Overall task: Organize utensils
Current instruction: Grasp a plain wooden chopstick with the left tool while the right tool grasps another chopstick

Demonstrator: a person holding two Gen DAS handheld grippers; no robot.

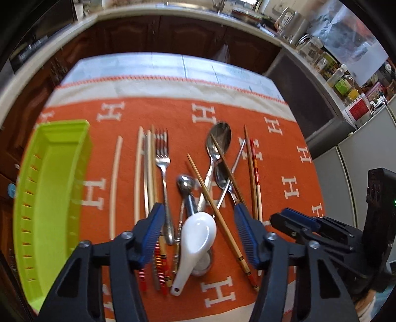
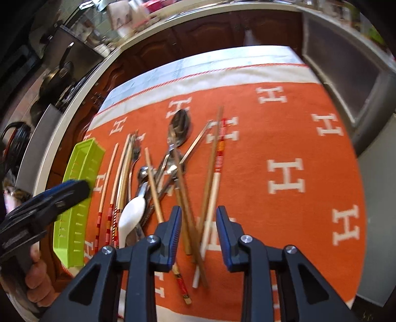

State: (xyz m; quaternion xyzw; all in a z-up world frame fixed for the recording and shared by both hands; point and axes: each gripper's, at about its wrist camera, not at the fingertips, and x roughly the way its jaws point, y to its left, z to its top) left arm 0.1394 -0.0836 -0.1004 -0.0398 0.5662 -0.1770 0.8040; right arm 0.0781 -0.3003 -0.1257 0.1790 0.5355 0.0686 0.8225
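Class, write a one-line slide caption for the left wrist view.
Left claw open above a white spoon amid cutlery on orange cloth, green tray alongside.

Background: kitchen around the work surface.
Orange cloth (image 1: pixel 153 114) with white H letters and a cream border covers the table. Dark wood cabinets (image 1: pixel 173 37) sit behind it under a pale counter (image 1: pixel 138 11). Jars and boxes (image 1: pixel 341 81) crowd the right-hand counter; black pan (image 2: pixel 59 74) at far left.
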